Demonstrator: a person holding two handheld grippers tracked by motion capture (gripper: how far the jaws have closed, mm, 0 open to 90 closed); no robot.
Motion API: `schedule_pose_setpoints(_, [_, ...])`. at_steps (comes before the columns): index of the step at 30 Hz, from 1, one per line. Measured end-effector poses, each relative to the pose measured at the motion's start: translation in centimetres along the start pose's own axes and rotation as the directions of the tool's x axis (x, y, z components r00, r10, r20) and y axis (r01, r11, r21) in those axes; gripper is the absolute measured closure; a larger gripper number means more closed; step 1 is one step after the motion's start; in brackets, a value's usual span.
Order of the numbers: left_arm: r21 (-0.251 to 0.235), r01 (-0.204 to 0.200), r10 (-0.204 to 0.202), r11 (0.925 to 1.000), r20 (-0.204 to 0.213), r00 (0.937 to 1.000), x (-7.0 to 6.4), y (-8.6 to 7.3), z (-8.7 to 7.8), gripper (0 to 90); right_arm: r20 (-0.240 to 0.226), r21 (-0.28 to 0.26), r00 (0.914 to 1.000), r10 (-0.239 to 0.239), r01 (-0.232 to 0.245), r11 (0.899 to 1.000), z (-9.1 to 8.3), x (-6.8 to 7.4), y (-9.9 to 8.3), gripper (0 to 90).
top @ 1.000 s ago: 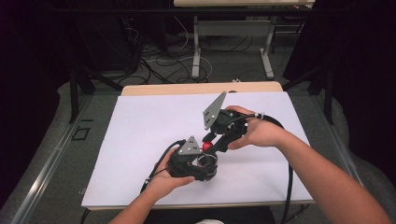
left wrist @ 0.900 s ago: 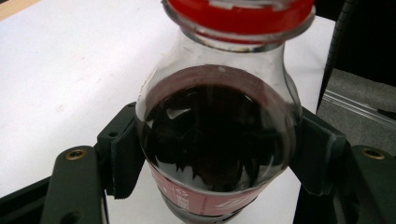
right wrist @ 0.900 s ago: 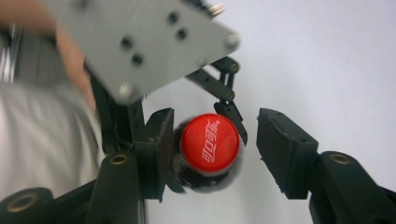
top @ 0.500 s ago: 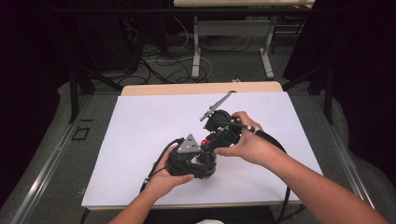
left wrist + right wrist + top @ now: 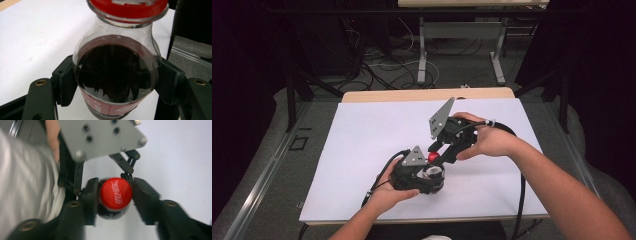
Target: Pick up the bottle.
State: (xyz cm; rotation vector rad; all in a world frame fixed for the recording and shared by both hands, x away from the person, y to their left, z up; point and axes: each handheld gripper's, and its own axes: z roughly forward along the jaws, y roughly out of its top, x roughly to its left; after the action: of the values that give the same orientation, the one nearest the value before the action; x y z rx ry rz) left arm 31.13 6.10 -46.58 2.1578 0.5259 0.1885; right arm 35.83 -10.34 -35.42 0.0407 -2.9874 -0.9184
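**Two grippers on one cola bottle**

White paper covers the wooden table (image 5: 362,95), with dark floor and cables behind it. Near the table's front edge stands a clear plastic bottle of dark cola (image 5: 115,72) with a red label band; the label's writing is cut off and unreadable. The left gripper (image 5: 116,82) holds the bottle's body, jaws pressed on both sides. The round red screw cap (image 5: 115,193) carries white script, blurred. The right gripper (image 5: 115,195) has its jaws touching the cap on both sides. Bare paper lies open on the table's left half.
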Motion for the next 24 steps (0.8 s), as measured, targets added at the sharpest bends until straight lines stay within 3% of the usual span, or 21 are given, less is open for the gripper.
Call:
schedule_pose_setpoints(2, [0.002,0.011,-0.011,0.9999,-0.004,0.9999,0.0,0.0,0.0,30.1,0.031,-0.029,0.9939,0.105,-0.105,0.994,0.0,0.1,0.1,47.7])
schedule_pose_setpoints(3, [0.002,0.015,-0.015,0.9999,-0.007,0.9999,0.1,0.0,0.0,30.1,0.060,-0.036,0.9801,0.189,-0.187,0.982,-0.1,0.3,0.2,47.1])
schedule_pose_setpoints(4, [-0.010,0.018,-0.018,0.9998,-0.020,0.9996,0.1,0.0,0.0,30.1,0.099,-0.047,0.9671,0.235,-0.231,0.972,-0.1,0.4,0.3,47.0])
schedule_pose_setpoints(6, [-0.014,0.024,-0.024,0.9996,-0.027,0.9993,0.1,0.0,0.0,30.1,0.145,-0.046,0.9304,0.337,-0.334,0.942,-0.2,0.8,0.5,47.2])
schedule_pose_setpoints(8, [-0.005,0.026,-0.026,0.9996,-0.023,0.9994,0.2,0.0,-0.1,30.2,0.185,-0.062,0.8847,0.428,-0.424,0.903,-0.1,1.1,0.6,47.8])
schedule_pose_setpoints(9, [-0.003,0.027,-0.027,0.9996,-0.024,0.9994,0.2,0.1,-0.1,30.1,0.201,-0.078,0.8694,0.451,-0.445,0.892,0.1,1.2,0.6,48.1])
schedule_pose_setpoints(10, [0.000,0.030,-0.030,0.9996,-0.024,0.9993,0.2,0.1,-0.1,30.2,0.230,-0.075,0.8486,0.477,-0.473,0.878,0.2,1.4,0.7,48.0])
schedule_pose_setpoints(11, [0.002,0.031,-0.031,0.9995,-0.029,0.9991,0.2,0.1,-0.1,30.2,0.240,-0.069,0.8403,0.486,-0.485,0.872,0.3,1.6,0.8,48.4])
schedule_pose_setpoints(13, [0.005,0.024,-0.024,0.9997,-0.033,0.9992,0.2,0.1,-0.2,30.2,0.234,-0.047,0.8182,0.525,-0.530,0.847,0.6,1.9,0.9,56.2])
schedule_pose_setpoints(15, [-0.001,0.021,-0.021,0.9998,-0.036,0.9992,0.2,0.1,-0.1,30.1,0.234,-0.022,0.8362,0.496,-0.506,0.862,0.7,2.0,1.1,60.3])
schedule_pose_setpoints(16, [-0.012,0.020,-0.021,0.9997,-0.045,0.9988,0.1,0.0,0.0,30.1,0.227,-0.010,0.8498,0.476,-0.486,0.874,0.7,1.9,1.1,60.6])
schedule_pose_setpoints(17, [0.000,0.016,-0.016,0.9999,-0.033,0.9993,0.2,0.0,-0.2,30.1,0.214,0.005,0.8683,0.448,-0.459,0.888,0.6,1.7,1.1,60.7])
schedule_pose_setpoints(18, [-0.005,0.011,-0.012,0.9999,-0.033,0.9994,0.1,0.0,-0.2,30.1,0.196,0.018,0.8932,0.405,-0.416,0.909,0.6,1.5,1.1,60.9])
schedule_pose_setpoints(19, [0.002,0.007,-0.007,1.0000,-0.027,0.9996,0.1,0.0,-0.2,30.1,0.166,0.033,0.9077,0.385,-0.396,0.918,0.5,1.3,1.1,60.9])
schedule_pose_setpoints(20, [-0.011,0.003,-0.003,0.9999,-0.036,0.9993,0.0,0.0,-0.1,30.1,0.145,0.048,0.9291,0.340,-0.350,0.935,0.5,1.1,1.0,61.0])
schedule_pose_setpoints(21, [-0.010,0.000,0.000,1.0000,-0.031,0.9995,-0.1,0.0,-0.1,30.2,0.120,0.066,0.9559,0.268,-0.277,0.959,0.4,0.8,1.0,61.0])
schedule_pose_setpoints(23, [0.008,-0.008,0.008,0.9999,-0.015,0.9998,-0.2,0.0,-0.1,30.1,0.059,0.092,0.9827,0.176,-0.181,0.979,0.3,0.3,0.9,61.0])
schedule_pose_setpoints(24, [0.006,-0.010,0.011,0.9999,-0.016,0.9998,-0.3,0.0,0.0,30.2,0.022,0.100,0.9954,0.093,-0.095,0.990,0.3,0.1,0.8,61.0])
